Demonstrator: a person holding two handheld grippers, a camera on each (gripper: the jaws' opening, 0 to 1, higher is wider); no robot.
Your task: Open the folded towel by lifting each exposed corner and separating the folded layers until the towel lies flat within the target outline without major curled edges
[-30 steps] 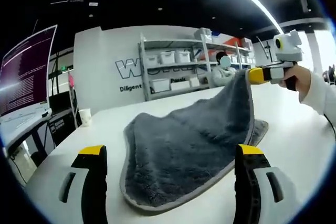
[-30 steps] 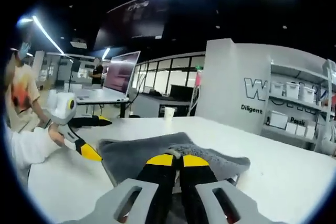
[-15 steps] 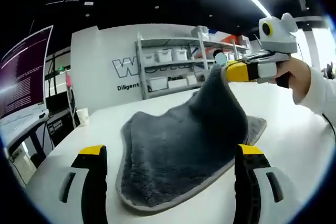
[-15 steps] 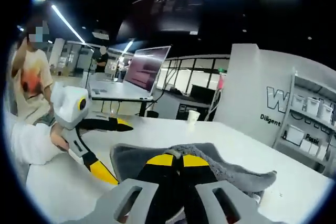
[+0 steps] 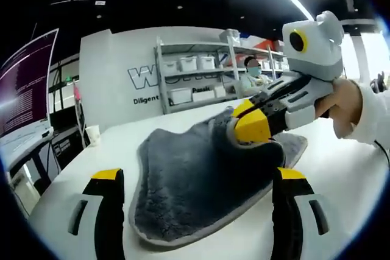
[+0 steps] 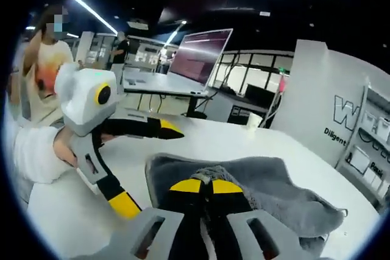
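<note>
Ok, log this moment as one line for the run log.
phase: unfolding | right gripper: shut on towel corner, carrying top layer across | left gripper: open, apart from towel | towel: partly folded on white table

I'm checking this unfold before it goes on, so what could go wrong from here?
The right gripper is shut on one corner of the grey towel while the left gripper is open and holds nothing. With nothing pinning the towel, it may slide across the white table rather than open. Drawn from a single corner, the lifted layer could bunch, leaving a curled edge. No target outline is visible, so placement cannot be judged.
</note>
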